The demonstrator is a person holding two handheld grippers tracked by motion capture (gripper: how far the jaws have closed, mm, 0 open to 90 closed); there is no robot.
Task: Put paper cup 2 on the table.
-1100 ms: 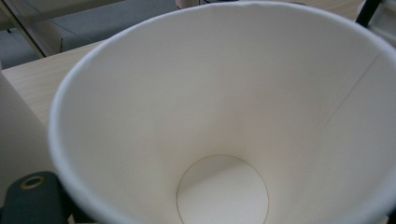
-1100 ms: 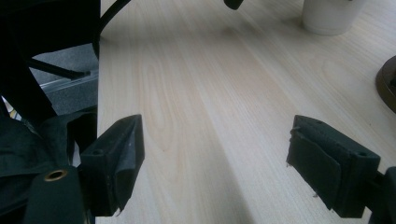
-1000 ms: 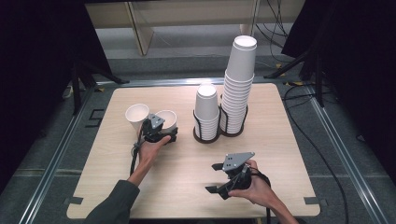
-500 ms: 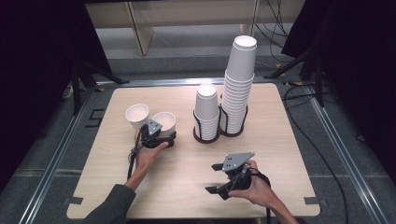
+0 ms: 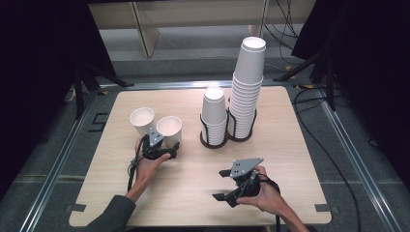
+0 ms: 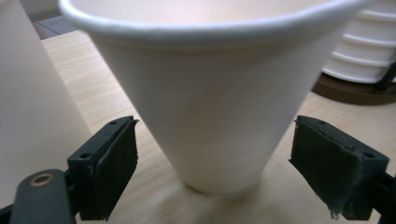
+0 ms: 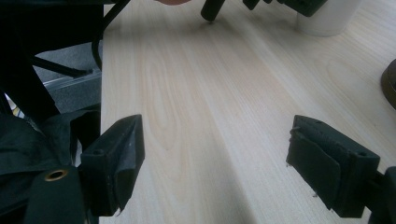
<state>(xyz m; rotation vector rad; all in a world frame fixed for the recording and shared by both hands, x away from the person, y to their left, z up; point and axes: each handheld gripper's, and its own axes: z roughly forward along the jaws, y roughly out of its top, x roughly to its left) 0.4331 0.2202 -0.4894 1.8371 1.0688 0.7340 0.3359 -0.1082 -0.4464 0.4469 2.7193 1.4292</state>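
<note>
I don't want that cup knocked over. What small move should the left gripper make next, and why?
Probably draw the left gripper straight back toward the person. The cup stands upright on the table between open jaws, with a gap at each side, and a second cup stands close beside it, so moving sideways risks a nudge.

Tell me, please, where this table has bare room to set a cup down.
Free: the table between left gripper and right gripper, and its right edge beside the tall cup stack. Crowded: around the loose cups at the left gripper.
</note>
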